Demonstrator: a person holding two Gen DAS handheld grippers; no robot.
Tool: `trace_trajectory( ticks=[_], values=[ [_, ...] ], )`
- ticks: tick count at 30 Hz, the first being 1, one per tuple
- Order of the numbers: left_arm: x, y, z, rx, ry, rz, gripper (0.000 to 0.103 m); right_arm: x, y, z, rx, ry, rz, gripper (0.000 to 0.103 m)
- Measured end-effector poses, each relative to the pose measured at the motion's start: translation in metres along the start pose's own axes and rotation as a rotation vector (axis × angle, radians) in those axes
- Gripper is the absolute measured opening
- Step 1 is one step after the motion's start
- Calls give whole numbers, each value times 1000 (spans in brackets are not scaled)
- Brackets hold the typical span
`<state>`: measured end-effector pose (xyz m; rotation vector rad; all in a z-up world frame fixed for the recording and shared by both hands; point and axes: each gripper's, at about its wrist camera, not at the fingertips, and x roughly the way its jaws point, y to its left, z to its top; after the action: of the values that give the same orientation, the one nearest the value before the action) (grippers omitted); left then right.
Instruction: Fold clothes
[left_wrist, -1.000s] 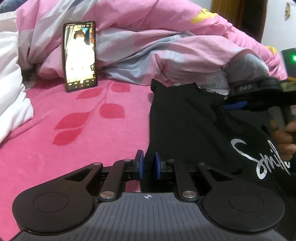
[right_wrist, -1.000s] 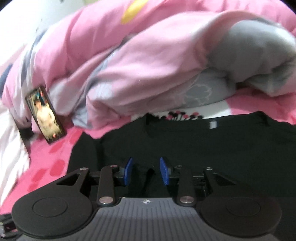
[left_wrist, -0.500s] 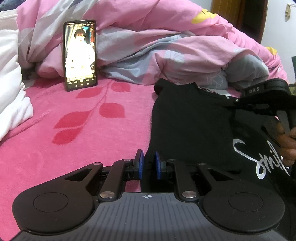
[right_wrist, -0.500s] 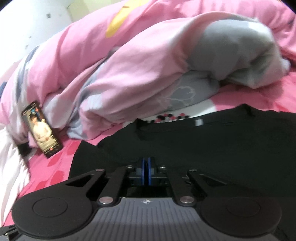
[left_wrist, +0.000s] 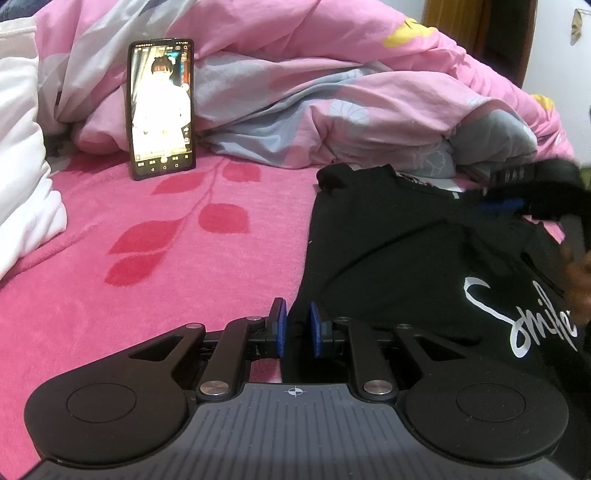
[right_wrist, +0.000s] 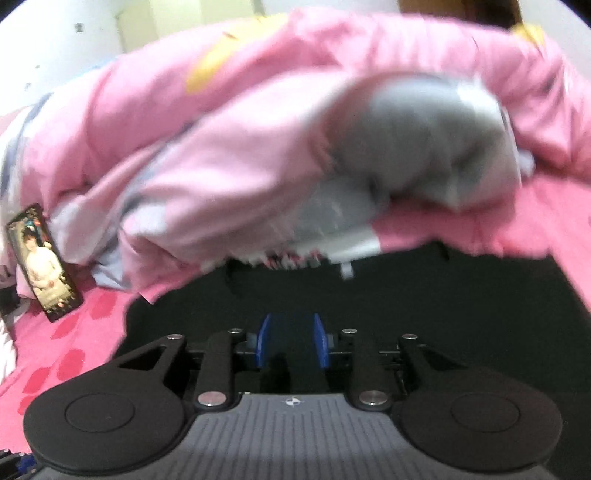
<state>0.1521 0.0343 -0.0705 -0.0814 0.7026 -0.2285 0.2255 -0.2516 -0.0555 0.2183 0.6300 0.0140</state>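
A black T-shirt (left_wrist: 406, 251) with white "Smile" lettering lies on the pink blanket (left_wrist: 147, 277). My left gripper (left_wrist: 295, 328) is shut on the shirt's near left edge, with black cloth pinched between its blue pads. My right gripper (right_wrist: 291, 341) hovers over the shirt (right_wrist: 443, 314) near the collar, and its view is blurred by motion. Its jaws are opening. The pads stand apart and only the dark cloth below shows through the gap. In the left wrist view one blue finger (left_wrist: 498, 204) of the right gripper shows above the collar, with a hand (left_wrist: 576, 280) behind it.
A rumpled pink and grey duvet (left_wrist: 332, 92) is heaped behind the shirt. A phone (left_wrist: 161, 109) with a lit screen leans upright against it at the left. A white pillow (left_wrist: 22, 147) lies at the far left edge. Flat pink blanket stretches left of the shirt.
The right gripper's jaws went from apart to fully shut, then parted again, while it lifted and swung toward the collar. The left gripper kept its hold and place.
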Motion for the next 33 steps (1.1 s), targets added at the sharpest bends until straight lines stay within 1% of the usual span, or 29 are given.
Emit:
trace_trajectory(
  ticks=[1,3,4,6,8,9,12,14,15,16,17,18,19,20,24,27,30,33],
  values=[
    [0,0,0,1,0,1,15,-1,7,5,-21,-1,21,30],
    [0,0,0,1,-1,1,16,8,30,18,-86,36,91,36],
    [0,0,-1,0,-1,0,16,14,44,25,-123,58,124,43],
    [0,1,-1,-3,-1,-3,16,32,68,37,-181,97,179,43],
    [0,1,-1,-7,-1,-6,16,53,85,48,-207,126,194,43],
    [0,1,-1,-8,-1,-6,16,64,91,52,-212,149,203,43],
    [0,2,-1,-10,-1,-8,16,96,99,57,-194,256,231,43],
    [0,2,-1,-12,-1,-10,16,116,103,60,-185,323,240,37],
    [-1,2,-1,-12,-1,-10,16,123,103,58,-187,345,226,35],
    [-1,2,-1,-12,-1,-10,16,127,102,56,-184,359,217,19],
    [-1,2,-1,-12,-1,-10,16,129,99,54,-169,360,216,8],
    [-1,2,-1,-11,0,-9,16,131,96,53,-148,351,217,7],
    [-1,1,-1,-8,0,-7,16,133,92,52,-120,340,219,1],
    [-1,1,-1,-5,0,-5,16,135,87,51,-86,328,220,0],
    [0,0,-2,2,-2,0,16,144,67,49,80,292,242,0],
    [0,1,-2,-2,-2,-2,16,141,53,49,156,238,228,0],
    [0,1,-2,-5,0,-4,16,131,43,50,166,226,258,1],
    [-1,0,-2,-5,0,-2,16,117,43,47,89,233,291,4]
  ],
)
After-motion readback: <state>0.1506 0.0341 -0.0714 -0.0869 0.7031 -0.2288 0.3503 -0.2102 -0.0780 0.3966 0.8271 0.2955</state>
